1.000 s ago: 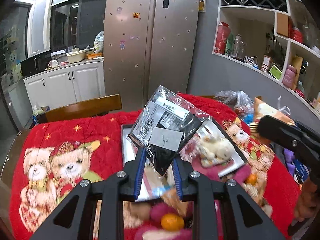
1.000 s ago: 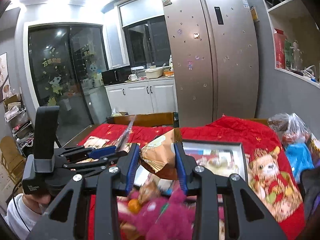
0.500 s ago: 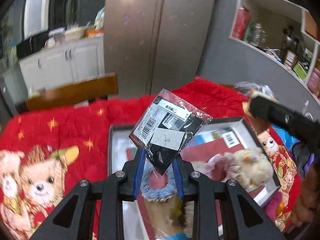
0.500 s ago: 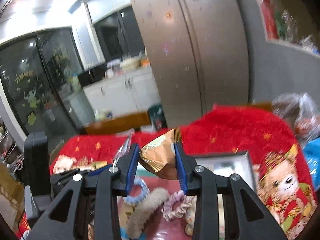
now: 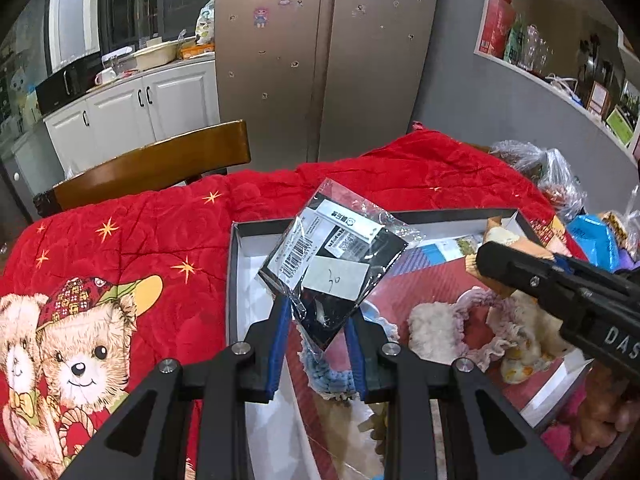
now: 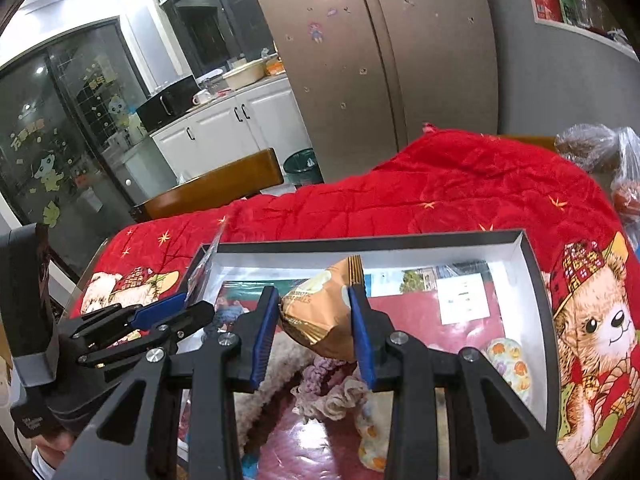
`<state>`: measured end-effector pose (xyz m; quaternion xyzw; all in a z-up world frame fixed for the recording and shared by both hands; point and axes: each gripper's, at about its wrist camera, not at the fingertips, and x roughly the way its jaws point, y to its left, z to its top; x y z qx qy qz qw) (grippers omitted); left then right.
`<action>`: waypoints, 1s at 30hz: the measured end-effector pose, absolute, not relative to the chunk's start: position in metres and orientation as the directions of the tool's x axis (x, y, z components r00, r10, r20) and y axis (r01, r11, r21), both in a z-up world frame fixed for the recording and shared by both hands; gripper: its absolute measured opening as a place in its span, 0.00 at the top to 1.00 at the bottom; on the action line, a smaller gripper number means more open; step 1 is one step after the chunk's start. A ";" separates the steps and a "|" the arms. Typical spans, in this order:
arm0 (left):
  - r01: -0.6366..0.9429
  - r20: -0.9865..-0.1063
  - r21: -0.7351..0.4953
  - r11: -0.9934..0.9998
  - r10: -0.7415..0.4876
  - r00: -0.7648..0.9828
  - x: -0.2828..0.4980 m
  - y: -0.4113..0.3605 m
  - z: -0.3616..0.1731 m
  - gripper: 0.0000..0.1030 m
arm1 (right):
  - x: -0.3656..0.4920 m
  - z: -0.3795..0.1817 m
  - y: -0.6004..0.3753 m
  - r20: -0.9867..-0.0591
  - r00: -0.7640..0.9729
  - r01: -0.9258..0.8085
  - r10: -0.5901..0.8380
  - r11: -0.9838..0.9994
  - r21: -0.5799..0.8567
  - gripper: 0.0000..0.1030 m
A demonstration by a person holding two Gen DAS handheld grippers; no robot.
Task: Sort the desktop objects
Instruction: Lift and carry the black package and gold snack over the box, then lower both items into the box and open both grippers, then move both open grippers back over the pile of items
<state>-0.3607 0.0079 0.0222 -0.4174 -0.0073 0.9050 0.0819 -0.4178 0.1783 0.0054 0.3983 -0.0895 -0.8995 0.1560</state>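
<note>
Each hand-held gripper, left (image 5: 316, 344) and right (image 6: 314, 332), was matte black plastic with blue ribbed finger pads (image 6: 362, 332), triangular cut-outs and silver screws. One body bore white letters "DAS" (image 5: 620, 343).

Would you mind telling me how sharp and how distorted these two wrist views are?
Left wrist: sharp, the label on the plastic packet mostly legible; fisheye bends the shelf edge. Right wrist: sharp on the snack packet; the fridge bows, corners vignette black.
</note>
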 end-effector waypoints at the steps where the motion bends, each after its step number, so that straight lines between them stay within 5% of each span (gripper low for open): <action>1: -0.141 -0.756 -0.080 -0.987 0.152 -0.636 -0.362 0.007 0.021 0.73 | -0.418 0.005 0.179 -0.688 -0.633 0.211 -0.354 -0.934 0.288 0.65; 13: -0.155 -0.764 -0.049 -0.987 0.137 -0.630 -0.365 0.011 0.016 0.73 | -0.416 0.005 0.171 -0.695 -0.621 0.224 -0.363 -0.932 0.286 0.65; 15: -0.167 -0.748 -0.048 -0.985 0.147 -0.647 -0.362 0.012 0.018 0.60 | -0.413 0.007 0.169 -0.688 -0.627 0.236 -0.365 -0.931 0.279 0.62; 17: -0.171 -0.738 -0.037 -0.985 0.142 -0.660 -0.359 0.014 0.022 0.36 | -0.411 0.010 0.169 -0.680 -0.636 0.239 -0.364 -0.931 0.275 0.60; 18: -0.175 -0.730 -0.032 -0.984 0.142 -0.668 -0.358 0.015 0.024 0.34 | -0.411 0.011 0.169 -0.677 -0.640 0.239 -0.364 -0.931 0.276 0.60; 23: -0.197 -0.684 0.069 -0.978 0.097 -0.723 -0.351 0.027 0.030 0.29 | -0.407 0.016 0.178 -0.657 -0.655 0.213 -0.374 -0.925 0.314 0.27; 30: -0.210 -0.611 0.203 -0.956 0.044 -0.791 -0.340 0.048 0.032 0.27 | -0.404 0.025 0.175 -0.641 -0.677 0.213 -0.361 -0.930 0.299 0.08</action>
